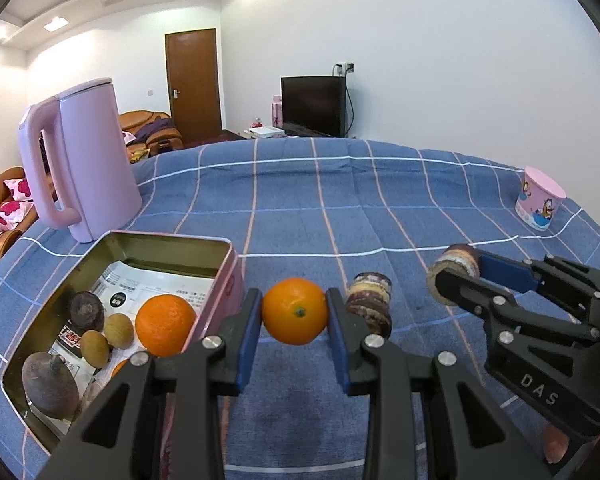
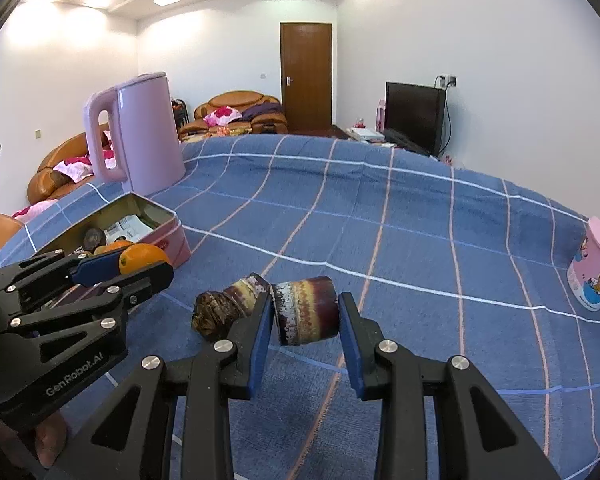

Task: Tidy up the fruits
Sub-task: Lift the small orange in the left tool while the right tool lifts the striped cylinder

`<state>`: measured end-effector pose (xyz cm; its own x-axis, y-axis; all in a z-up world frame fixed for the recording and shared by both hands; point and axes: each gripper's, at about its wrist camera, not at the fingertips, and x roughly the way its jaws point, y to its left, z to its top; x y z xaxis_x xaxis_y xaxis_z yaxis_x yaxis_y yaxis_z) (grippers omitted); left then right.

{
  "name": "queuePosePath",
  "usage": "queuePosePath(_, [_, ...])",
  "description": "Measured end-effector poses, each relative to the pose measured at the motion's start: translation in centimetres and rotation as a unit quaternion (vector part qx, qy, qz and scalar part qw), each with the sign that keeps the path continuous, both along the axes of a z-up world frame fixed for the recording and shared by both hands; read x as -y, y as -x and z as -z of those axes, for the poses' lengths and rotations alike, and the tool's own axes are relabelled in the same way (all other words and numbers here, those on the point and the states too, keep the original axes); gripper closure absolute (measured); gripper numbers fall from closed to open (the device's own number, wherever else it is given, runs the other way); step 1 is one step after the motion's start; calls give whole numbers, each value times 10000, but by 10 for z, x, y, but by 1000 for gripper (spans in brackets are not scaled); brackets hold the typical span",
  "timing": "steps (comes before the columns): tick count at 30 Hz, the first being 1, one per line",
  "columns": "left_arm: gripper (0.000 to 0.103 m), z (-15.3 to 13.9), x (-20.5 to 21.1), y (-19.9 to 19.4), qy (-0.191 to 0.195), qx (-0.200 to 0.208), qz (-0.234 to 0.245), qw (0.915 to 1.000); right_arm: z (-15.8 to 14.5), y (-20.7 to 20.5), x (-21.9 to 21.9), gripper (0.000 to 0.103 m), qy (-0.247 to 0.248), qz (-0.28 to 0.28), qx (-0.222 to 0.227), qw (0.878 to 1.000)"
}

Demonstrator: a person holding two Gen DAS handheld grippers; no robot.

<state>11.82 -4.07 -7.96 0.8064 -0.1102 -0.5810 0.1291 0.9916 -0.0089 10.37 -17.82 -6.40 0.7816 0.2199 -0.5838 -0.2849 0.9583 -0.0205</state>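
My left gripper (image 1: 294, 320) is shut on an orange (image 1: 294, 311), held just right of an open pink tin (image 1: 230, 280). Inside the tin lie another orange (image 1: 165, 325), two small brown fruits (image 1: 118, 330) and dark water chestnuts (image 1: 86, 312). My right gripper (image 2: 306, 308) is shut on a short purple sugarcane piece (image 2: 306, 318), lifted off the cloth. A second sugarcane piece (image 2: 228, 308) lies on the table to its left. In the right wrist view the left gripper (image 2: 146, 266) holds its orange (image 2: 142, 258) in front of the tin (image 2: 168, 240).
A pink kettle (image 1: 88, 160) stands behind the tin at the far left. A pink cartoon cup (image 1: 540, 200) sits near the table's right edge. The blue checked tablecloth (image 1: 340, 200) covers the whole table. Sofas, a door and a TV are beyond.
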Motion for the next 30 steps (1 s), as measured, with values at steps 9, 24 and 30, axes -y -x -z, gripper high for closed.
queuePosePath(9, [69, -2, 0, 3, -2, 104, -43, 9999, -5, 8, 1, 68, -31, 39, 269, 9996])
queuePosePath(24, [69, -5, -2, 10, -37, 326, -90, 9994, -12, 21, 4, 68, -106, 119, 630, 9979])
queuePosePath(30, [69, -7, -4, 13, -28, 418, -120, 9990, -13, 26, 7, 68, -154, 147, 726, 9971])
